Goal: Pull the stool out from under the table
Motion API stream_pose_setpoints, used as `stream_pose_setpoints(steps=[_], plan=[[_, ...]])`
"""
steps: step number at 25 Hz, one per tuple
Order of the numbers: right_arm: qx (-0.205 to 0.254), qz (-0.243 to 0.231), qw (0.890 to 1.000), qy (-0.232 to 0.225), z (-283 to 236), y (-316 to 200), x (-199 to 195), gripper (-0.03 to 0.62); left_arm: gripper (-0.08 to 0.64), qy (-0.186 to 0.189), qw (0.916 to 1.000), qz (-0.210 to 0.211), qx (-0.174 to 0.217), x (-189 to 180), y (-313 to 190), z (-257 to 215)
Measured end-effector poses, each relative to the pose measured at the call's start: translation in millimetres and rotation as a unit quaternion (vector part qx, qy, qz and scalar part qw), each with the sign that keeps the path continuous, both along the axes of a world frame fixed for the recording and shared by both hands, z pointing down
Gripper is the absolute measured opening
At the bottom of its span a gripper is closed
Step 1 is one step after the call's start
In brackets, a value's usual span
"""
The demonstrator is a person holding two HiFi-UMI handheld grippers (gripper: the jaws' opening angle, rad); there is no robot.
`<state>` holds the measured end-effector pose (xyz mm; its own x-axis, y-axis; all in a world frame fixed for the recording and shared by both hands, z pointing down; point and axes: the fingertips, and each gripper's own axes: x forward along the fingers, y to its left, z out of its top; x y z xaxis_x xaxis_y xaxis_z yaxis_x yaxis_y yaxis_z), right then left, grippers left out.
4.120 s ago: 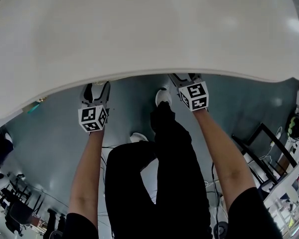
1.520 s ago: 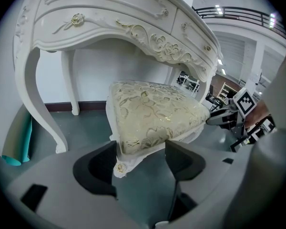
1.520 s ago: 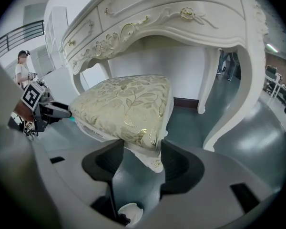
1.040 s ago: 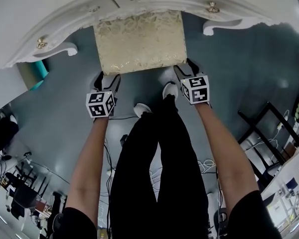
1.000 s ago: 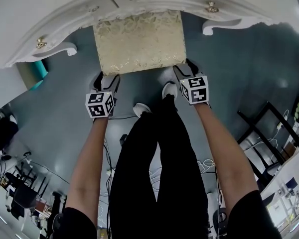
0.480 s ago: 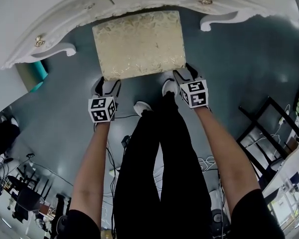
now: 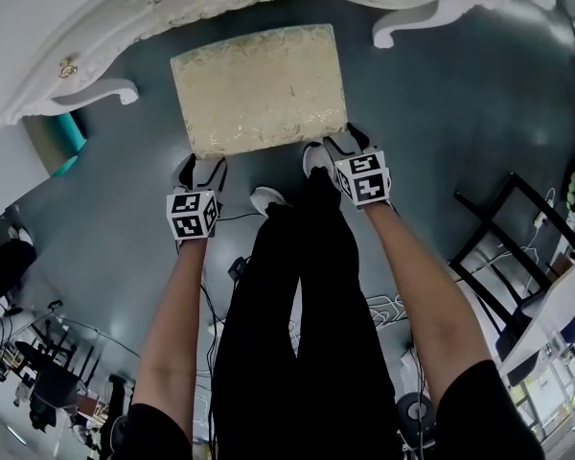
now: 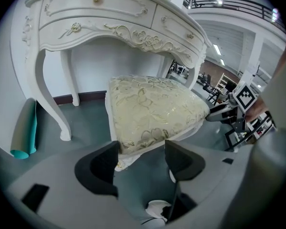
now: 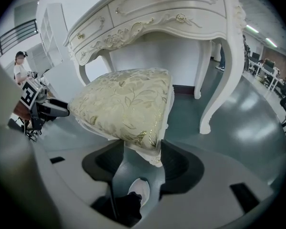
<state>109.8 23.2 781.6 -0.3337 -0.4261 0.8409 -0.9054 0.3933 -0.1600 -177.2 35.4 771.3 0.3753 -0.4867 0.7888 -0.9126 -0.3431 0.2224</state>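
Out from under the table comes the stool: before, its far edge hid below the table, and now the whole gold seat shows. On the left, the left gripper pinches the seat's near left corner, jaws closed as far as the cushion lets them. On the right, the right gripper pinches the other near corner the same way. I think the pulling is almost done.

Cushioned stool corner in right gripper
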Motion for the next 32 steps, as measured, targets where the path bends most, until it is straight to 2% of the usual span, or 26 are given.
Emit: stream_pose_setpoints(steps=[3,9,14,18,23,28,32], plan=[[-0.006,0.004,1.000,0.000,1.6,16.9,1.3,0.242,0.317,0.004,1.0000,-0.008,-0.001,2.6,6.7,0.0],[0.004,0.013,1.000,-0.009,1.0,20.1,0.8,0.241,0.316,0.002,0.9999,0.006,0.011,1.8,4.9,-2.4],[0.015,0.012,1.000,-0.011,1.6,18.6,2.5,0.239,0.318,0.017,0.9997,-0.014,0.014,3.3,4.2,-3.2],[0.018,0.002,1.000,-0.007,0.8,22.2,8.6,0.238,0.316,0.018,0.9998,0.003,0.006,9.6,19.3,-3.9],[0.011,-0.004,1.000,-0.007,0.8,33.9,12.7,0.236,0.316,0.024,0.9996,-0.014,0.007,14.1,35.2,-5.7],[0.008,-0.007,1.000,-0.004,0.1,51.1,22.3,0.236,0.318,0.025,0.9997,0.006,0.001,25.3,59.3,-5.8],[0.001,-0.010,1.000,-0.003,1.9,64.2,24.1,0.236,0.318,0.023,0.9997,0.001,-0.006,27.1,74.8,-5.0]])
